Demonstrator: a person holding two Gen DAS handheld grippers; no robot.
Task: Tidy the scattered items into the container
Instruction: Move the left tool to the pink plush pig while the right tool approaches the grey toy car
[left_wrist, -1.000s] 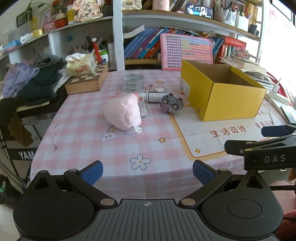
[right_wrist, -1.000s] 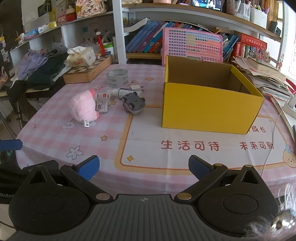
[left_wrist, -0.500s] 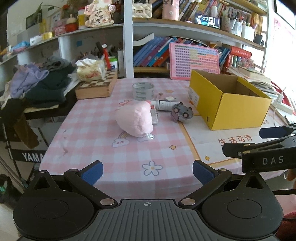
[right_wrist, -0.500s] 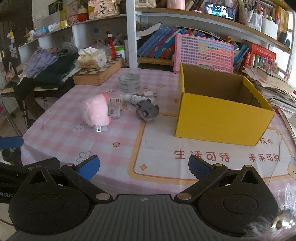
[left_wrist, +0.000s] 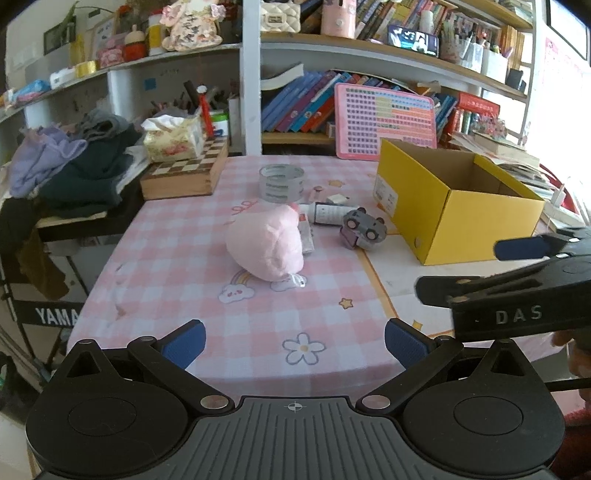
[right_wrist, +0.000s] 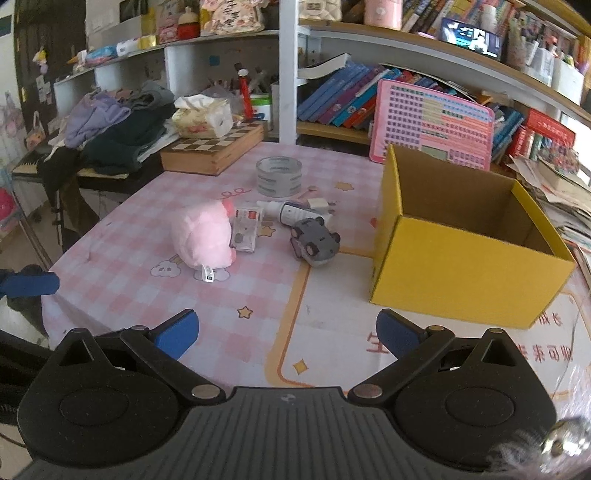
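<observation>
We hold both grippers, left (left_wrist: 294, 338) and right (right_wrist: 284, 328), wide open and empty, back from the plush toy (left_wrist: 266, 247), since nothing sits in the box (right_wrist: 469, 251) yet.

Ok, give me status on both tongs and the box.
Left tongs open, empty. Right tongs open, empty. Yellow box empty as far as visible; pink plush, toy car, tape roll on table. Path clear.

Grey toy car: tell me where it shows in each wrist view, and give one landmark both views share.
Left wrist: the grey toy car lies right of centre, just left of the yellow cardboard box.
Right wrist: at centre, again left of the box.
Shared landmark: the clear tape roll behind it.
</observation>
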